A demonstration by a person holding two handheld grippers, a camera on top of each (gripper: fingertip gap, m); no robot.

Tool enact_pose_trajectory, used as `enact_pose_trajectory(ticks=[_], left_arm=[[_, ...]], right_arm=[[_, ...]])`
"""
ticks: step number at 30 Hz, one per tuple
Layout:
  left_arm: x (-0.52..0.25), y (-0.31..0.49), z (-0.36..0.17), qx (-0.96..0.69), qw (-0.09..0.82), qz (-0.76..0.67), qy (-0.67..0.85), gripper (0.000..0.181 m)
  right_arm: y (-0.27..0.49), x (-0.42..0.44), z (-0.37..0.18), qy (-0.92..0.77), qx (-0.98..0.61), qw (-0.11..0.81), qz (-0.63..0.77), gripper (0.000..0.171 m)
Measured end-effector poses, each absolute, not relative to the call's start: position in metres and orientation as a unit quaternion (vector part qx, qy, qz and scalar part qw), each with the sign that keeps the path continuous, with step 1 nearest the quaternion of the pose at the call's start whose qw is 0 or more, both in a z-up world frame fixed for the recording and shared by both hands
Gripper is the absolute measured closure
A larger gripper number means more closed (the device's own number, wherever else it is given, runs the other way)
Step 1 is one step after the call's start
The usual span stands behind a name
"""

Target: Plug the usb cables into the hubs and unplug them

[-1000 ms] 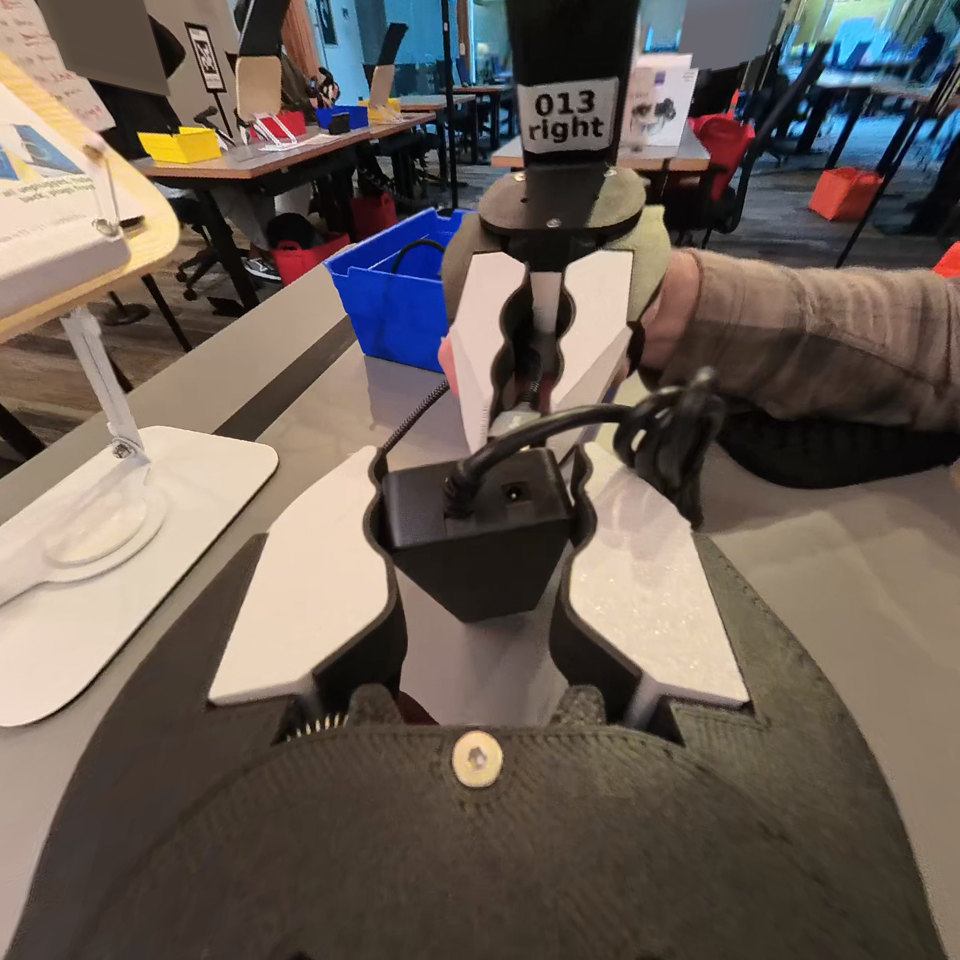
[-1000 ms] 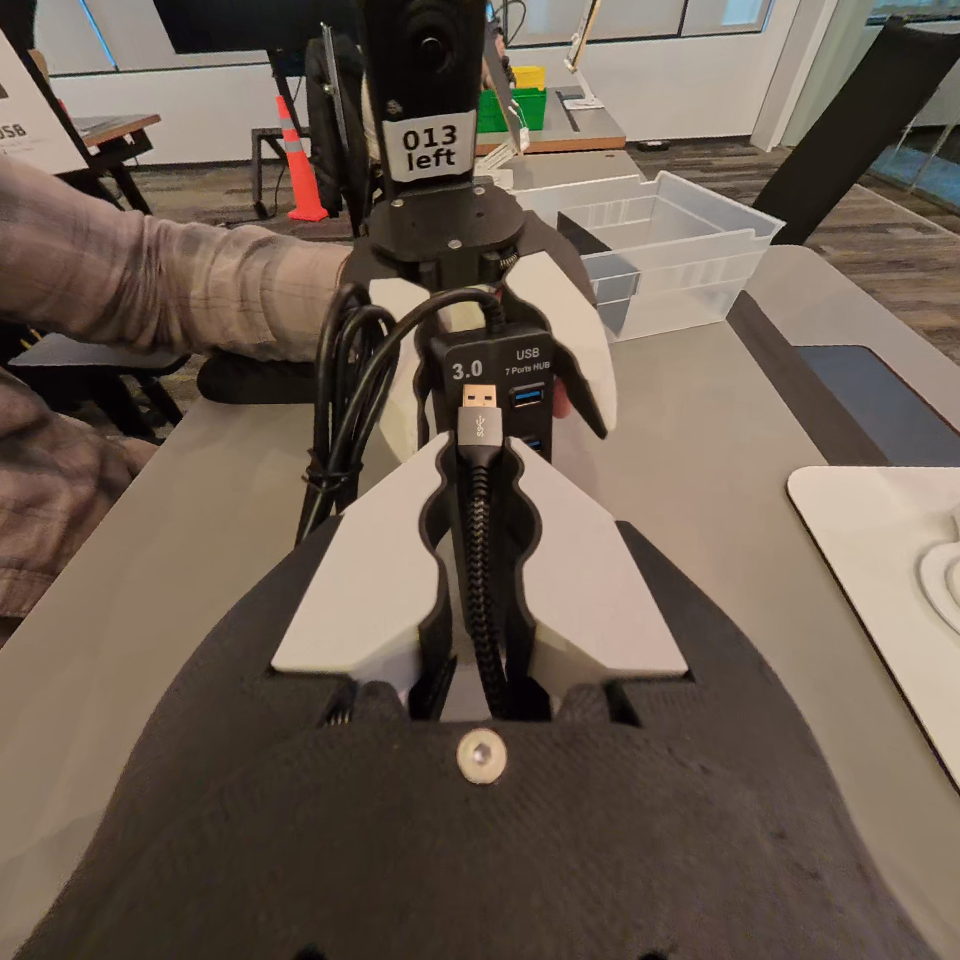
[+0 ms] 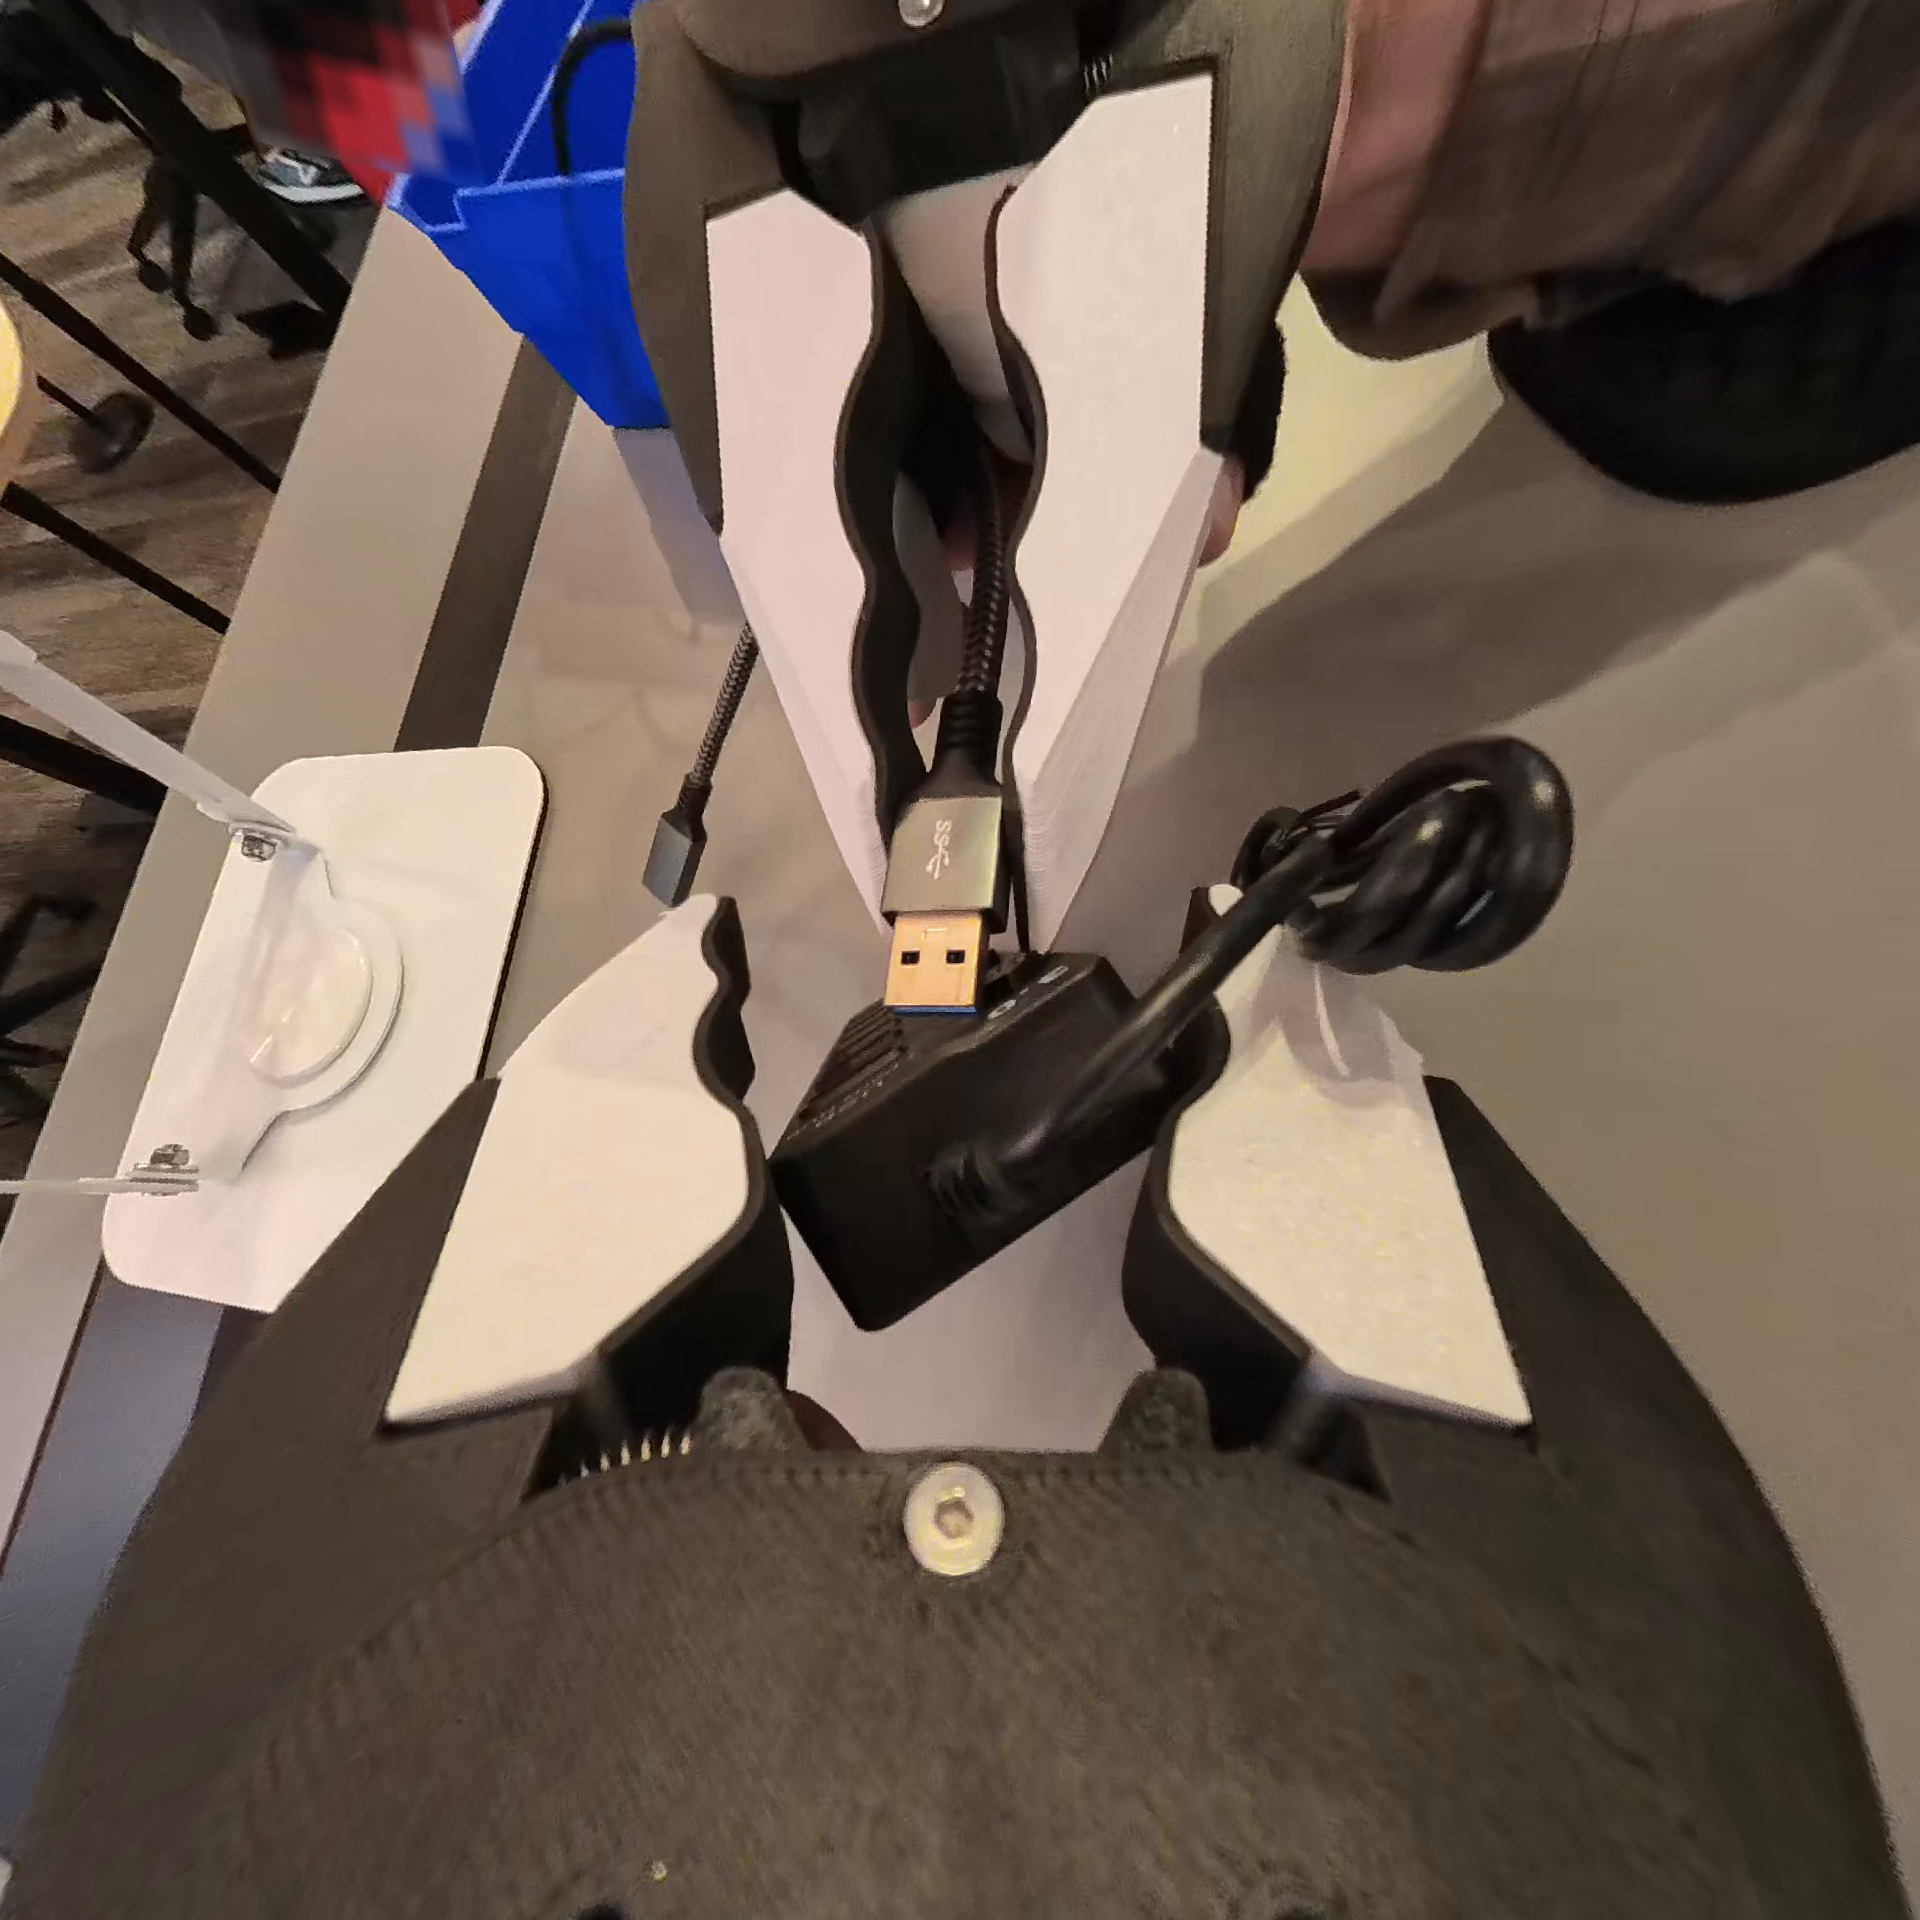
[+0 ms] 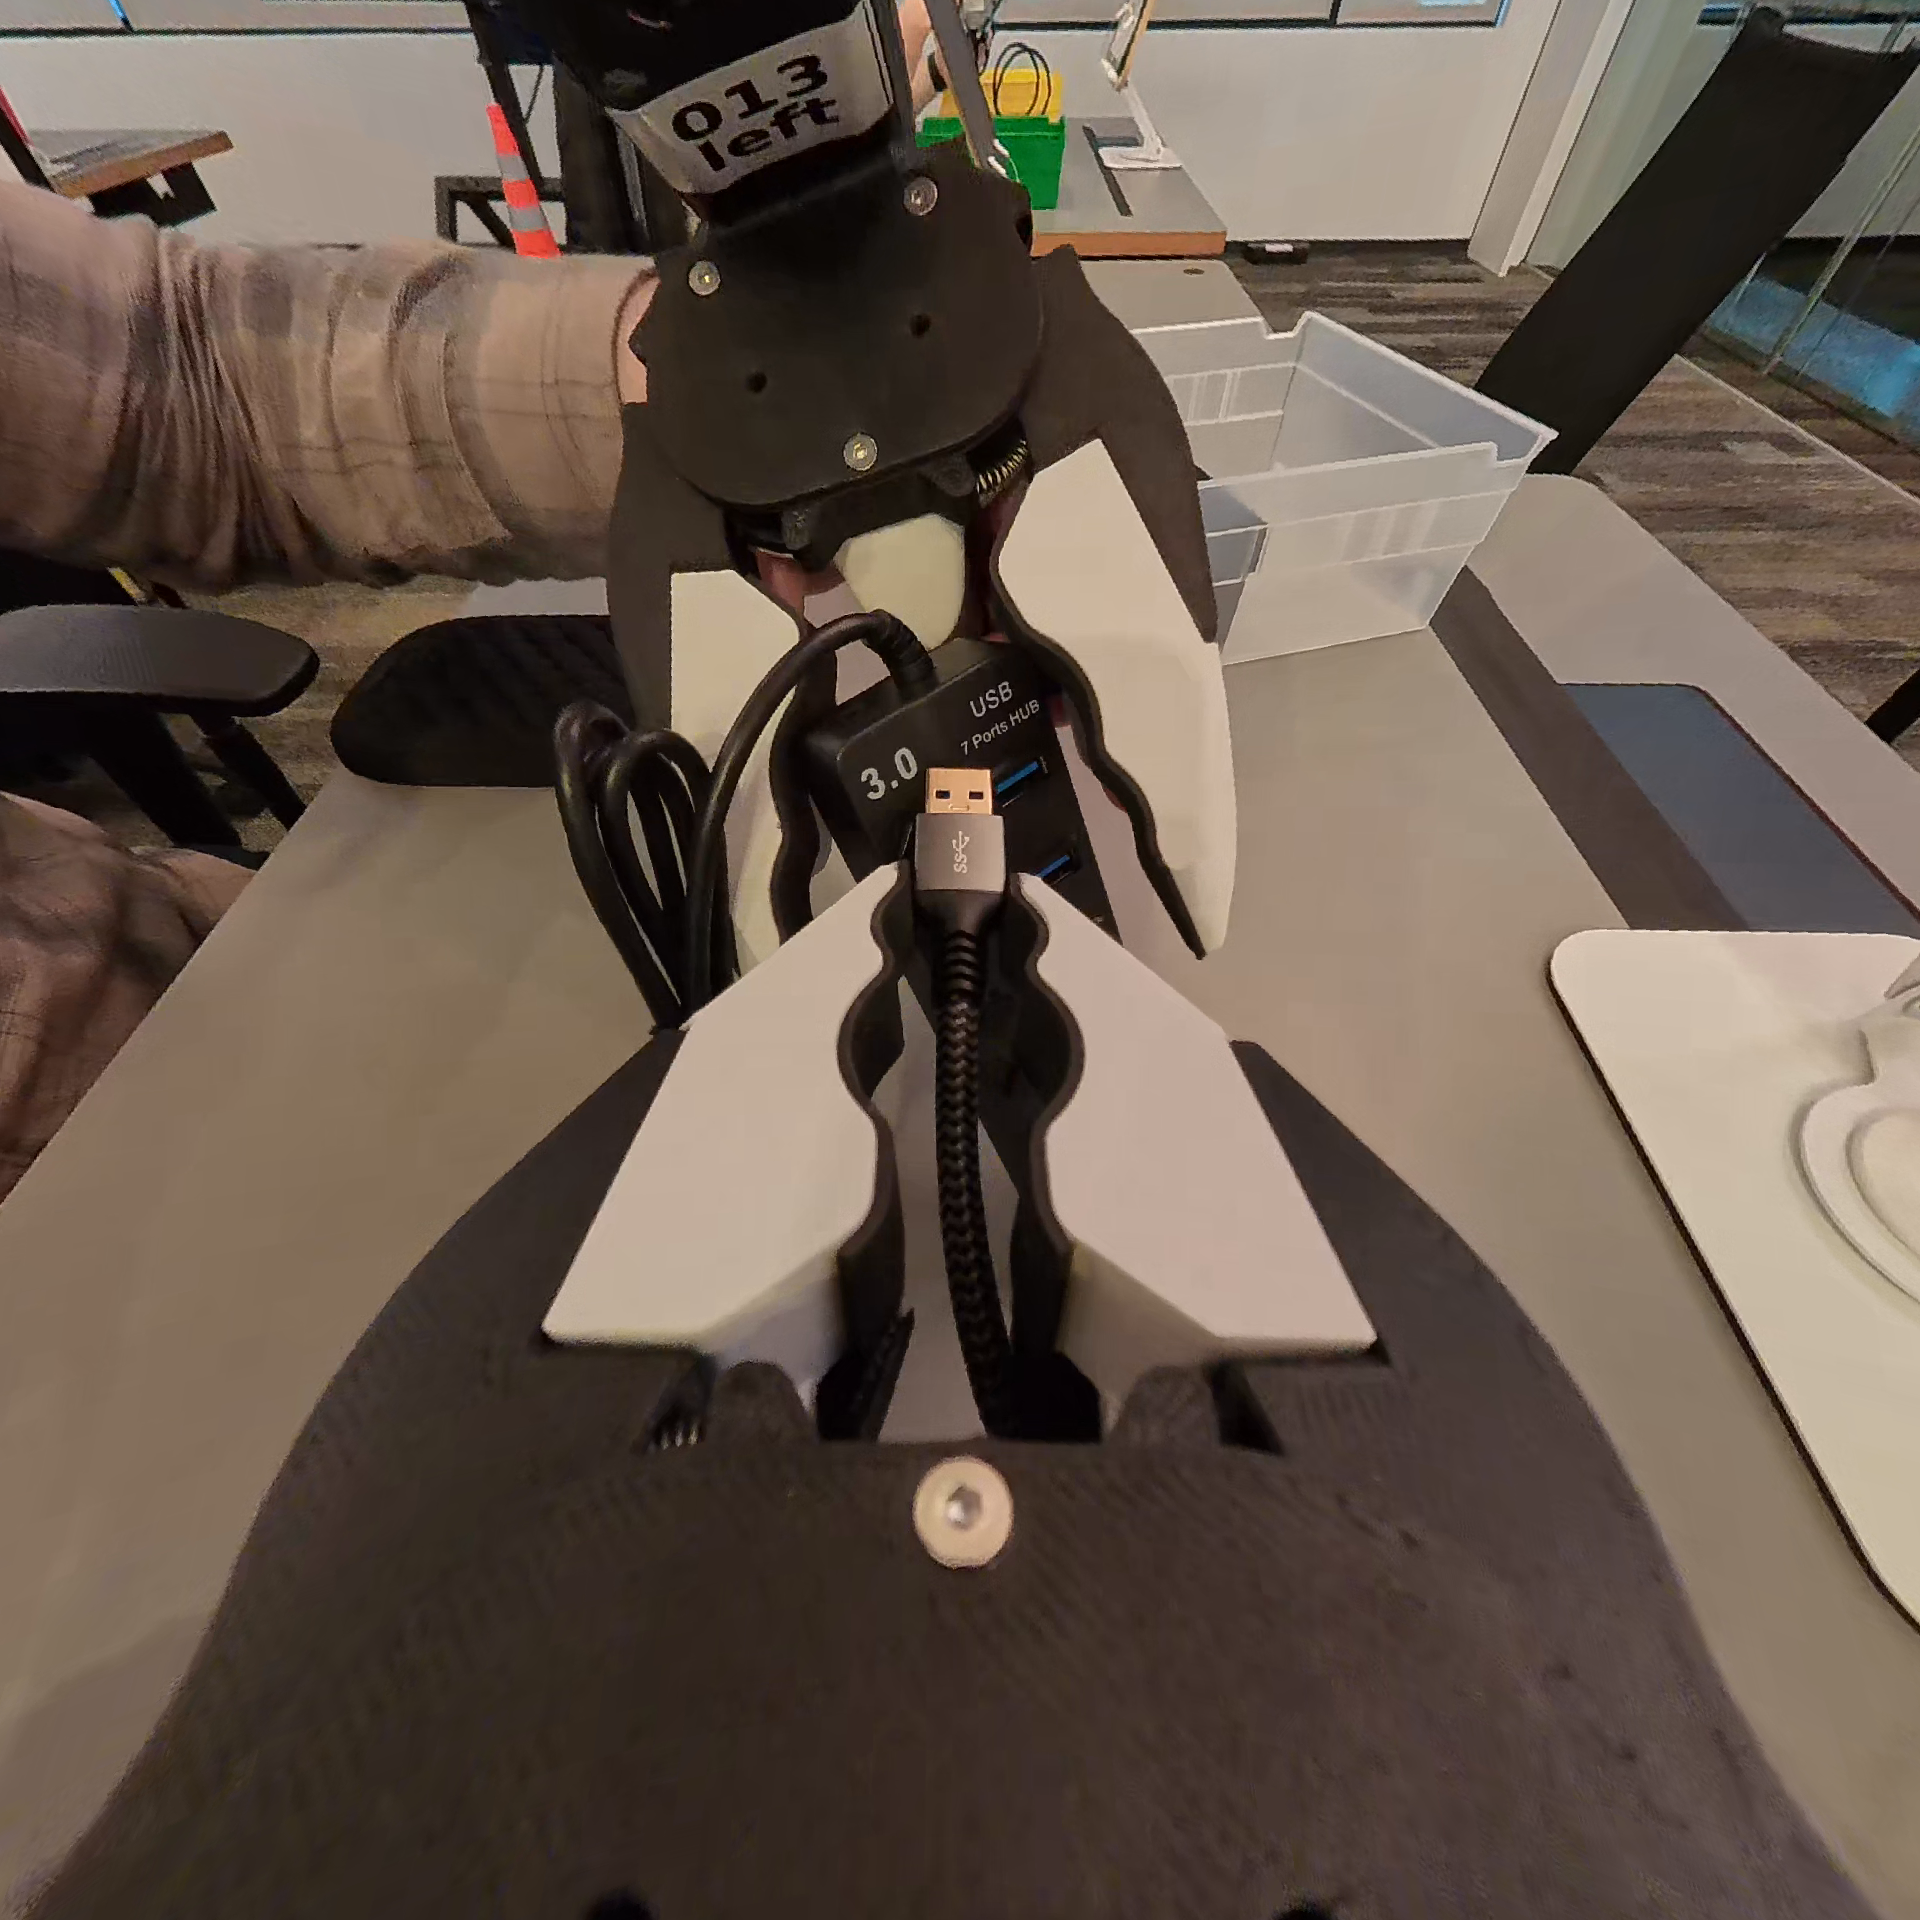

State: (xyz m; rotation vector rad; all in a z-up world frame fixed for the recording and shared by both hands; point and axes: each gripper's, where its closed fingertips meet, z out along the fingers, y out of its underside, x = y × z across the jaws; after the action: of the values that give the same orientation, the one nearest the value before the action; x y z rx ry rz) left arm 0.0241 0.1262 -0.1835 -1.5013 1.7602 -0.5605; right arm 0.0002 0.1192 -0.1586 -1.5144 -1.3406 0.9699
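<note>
My left gripper (image 3: 961, 935) is shut on a black USB hub (image 3: 935, 1143), which sits tilted between its white fingers (image 3: 613, 1143). The hub's own black cable (image 3: 1434, 862) hangs coiled beside it. My right gripper (image 4: 956, 883) is shut on a braided USB cable (image 4: 971, 1122) just behind its grey plug (image 4: 958, 842). The plug's gold tip is bare and sits right in front of the hub's face (image 4: 935, 727), beside a blue port, not inserted. In the left wrist view the plug (image 3: 940, 862) points down at the hub's end. The braided cable's other end (image 3: 675, 852) hangs free.
A grey table (image 4: 1403, 831) lies below both grippers. A blue bin (image 3: 540, 239) stands at its far left edge and a clear plastic bin (image 4: 1351, 478) at the other end. A white stand base (image 3: 312, 997) lies beside the grippers. A person's sleeve (image 4: 260, 395) reaches in. Left and right tips are no more than a few centimetres apart. From either gripper's tips it is about 30 cm to the white stand base (image 3: 312, 997).
The left gripper has tipped downward and rolled the hub to a slant. The two grippers are closer together. The plug is still out of the port.
</note>
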Motion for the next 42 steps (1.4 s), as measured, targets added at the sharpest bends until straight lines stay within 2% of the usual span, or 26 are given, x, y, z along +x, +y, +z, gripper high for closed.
enact_pose_trajectory(ticks=[9,12,13,15,19,21,24,30,35,39,42], left_arm=[[0.021,0.136,-0.183,-0.632,0.372,-0.214,0.645,0.1],[0.023,0.138,-0.184,-0.657,0.37,-0.226,0.616,0.092],[0.023,0.138,-0.188,-0.662,0.366,-0.216,0.618,0.095],[0.021,0.141,-0.191,-0.668,0.372,-0.193,0.615,0.112],[0.016,0.146,-0.191,-0.665,0.378,-0.17,0.621,0.125],[0.011,0.151,-0.186,-0.649,0.391,-0.135,0.638,0.151],[0.007,0.146,-0.181,-0.639,0.353,-0.146,0.668,0.154],[-0.011,0.15,-0.182,-0.594,0.293,-0.077,0.746,0.156],[-0.03,0.145,-0.182,-0.584,0.194,-0.046,0.787,0.156],[-0.044,0.139,-0.188,-0.561,0.124,-0.056,0.816,0.155],[-0.046,0.138,-0.188,-0.541,0.115,-0.075,0.829,0.154]], right_arm=[[0.125,0.0,-0.158,-0.528,-0.618,0.442,0.38,0.158],[0.126,-0.003,-0.159,-0.525,-0.62,0.445,0.376,0.159],[0.127,-0.003,-0.161,-0.525,-0.623,0.445,0.372,0.159],[0.13,-0.003,-0.163,-0.52,-0.628,0.448,0.367,0.159],[0.134,-0.002,-0.162,-0.513,-0.632,0.452,0.366,0.158],[0.135,0.0,-0.159,-0.51,-0.632,0.455,0.366,0.158],[0.135,0.003,-0.157,-0.512,-0.632,0.453,0.365,0.158],[0.131,0.009,-0.157,-0.522,-0.637,0.436,0.364,0.158],[0.131,0.013,-0.159,-0.525,-0.637,0.427,0.369,0.158],[0.128,0.012,-0.164,-0.53,-0.638,0.417,0.372,0.158],[0.127,0.011,-0.166,-0.533,-0.638,0.412,0.374,0.158]])
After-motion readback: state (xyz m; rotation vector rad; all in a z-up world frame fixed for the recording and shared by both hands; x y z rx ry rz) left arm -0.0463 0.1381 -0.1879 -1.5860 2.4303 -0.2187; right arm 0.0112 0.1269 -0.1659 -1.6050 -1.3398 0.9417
